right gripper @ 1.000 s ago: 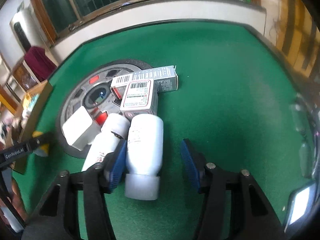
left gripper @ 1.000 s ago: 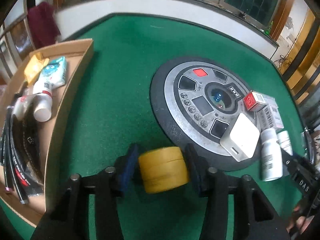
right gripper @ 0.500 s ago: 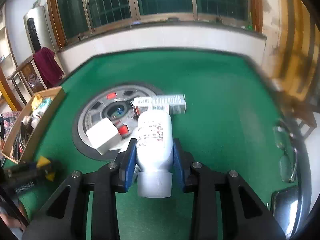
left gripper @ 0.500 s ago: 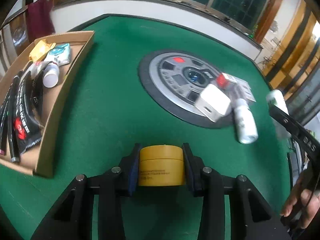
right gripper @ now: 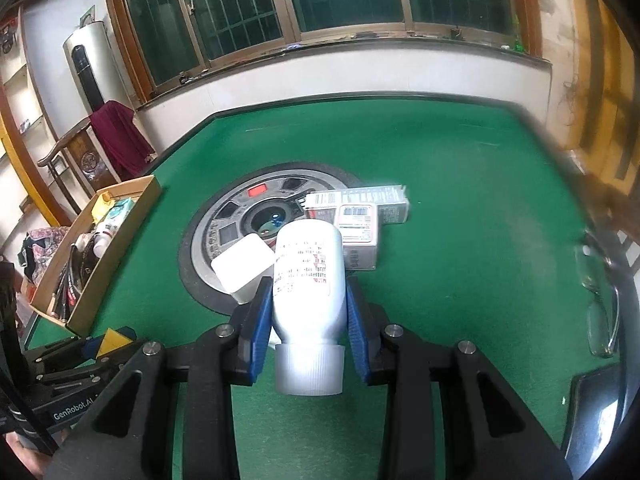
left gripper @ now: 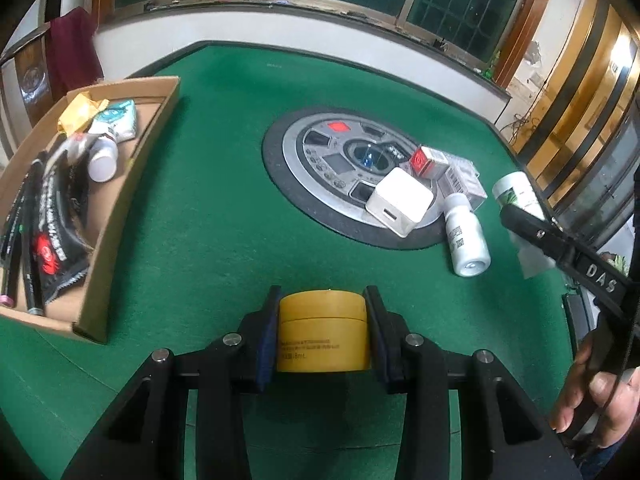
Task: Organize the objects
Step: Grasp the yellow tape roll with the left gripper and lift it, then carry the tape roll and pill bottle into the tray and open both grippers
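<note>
Both grippers now hold something above the green table. The left gripper clamps the yellow jar, lifted since before. The right gripper, earlier open around the white bottle, now squeezes it, raised off the felt.

L gripper clamped on yellow jar, above green table | cardboard tray far left, w/ packets | white charger + bottle right, on round disc
</note>
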The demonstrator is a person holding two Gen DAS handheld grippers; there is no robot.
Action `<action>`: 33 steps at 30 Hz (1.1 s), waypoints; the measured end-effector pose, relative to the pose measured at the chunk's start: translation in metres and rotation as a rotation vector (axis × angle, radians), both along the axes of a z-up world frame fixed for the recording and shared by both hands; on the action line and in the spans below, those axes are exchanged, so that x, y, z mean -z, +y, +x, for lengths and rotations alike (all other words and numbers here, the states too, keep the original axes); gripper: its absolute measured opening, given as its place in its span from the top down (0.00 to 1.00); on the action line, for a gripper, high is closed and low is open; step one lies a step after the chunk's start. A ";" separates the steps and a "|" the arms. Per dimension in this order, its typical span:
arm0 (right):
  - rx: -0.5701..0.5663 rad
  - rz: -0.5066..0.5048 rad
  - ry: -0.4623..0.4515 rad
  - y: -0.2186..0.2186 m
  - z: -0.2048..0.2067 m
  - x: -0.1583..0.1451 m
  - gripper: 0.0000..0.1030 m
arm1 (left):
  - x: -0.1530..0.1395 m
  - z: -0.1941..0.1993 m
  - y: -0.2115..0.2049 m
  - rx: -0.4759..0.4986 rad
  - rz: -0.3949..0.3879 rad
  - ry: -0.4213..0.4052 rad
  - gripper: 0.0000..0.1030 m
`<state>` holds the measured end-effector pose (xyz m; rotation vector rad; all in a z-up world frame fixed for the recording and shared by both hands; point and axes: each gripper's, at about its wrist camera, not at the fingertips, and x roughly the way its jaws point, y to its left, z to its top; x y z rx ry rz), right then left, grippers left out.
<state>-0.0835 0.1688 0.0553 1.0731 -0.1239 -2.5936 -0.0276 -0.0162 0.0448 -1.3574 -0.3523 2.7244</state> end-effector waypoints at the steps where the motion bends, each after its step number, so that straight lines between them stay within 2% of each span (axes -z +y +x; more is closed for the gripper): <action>1: -0.003 -0.002 0.003 -0.002 0.002 -0.001 0.70 | -0.003 0.002 -0.002 -0.003 0.002 0.012 0.67; 8: -0.040 -0.021 0.009 -0.020 0.007 -0.001 0.70 | -0.028 0.020 -0.025 -0.051 -0.032 0.098 0.66; 17: -0.124 0.001 0.013 -0.063 0.021 -0.001 0.69 | -0.035 0.034 -0.050 -0.112 -0.051 0.142 0.66; 22: -0.174 0.007 0.022 -0.088 0.027 -0.005 0.69 | -0.043 0.041 -0.067 -0.166 -0.095 0.183 0.66; 33: -0.296 0.008 0.024 -0.158 0.021 -0.021 0.69 | -0.036 0.042 -0.125 -0.281 -0.114 0.198 0.66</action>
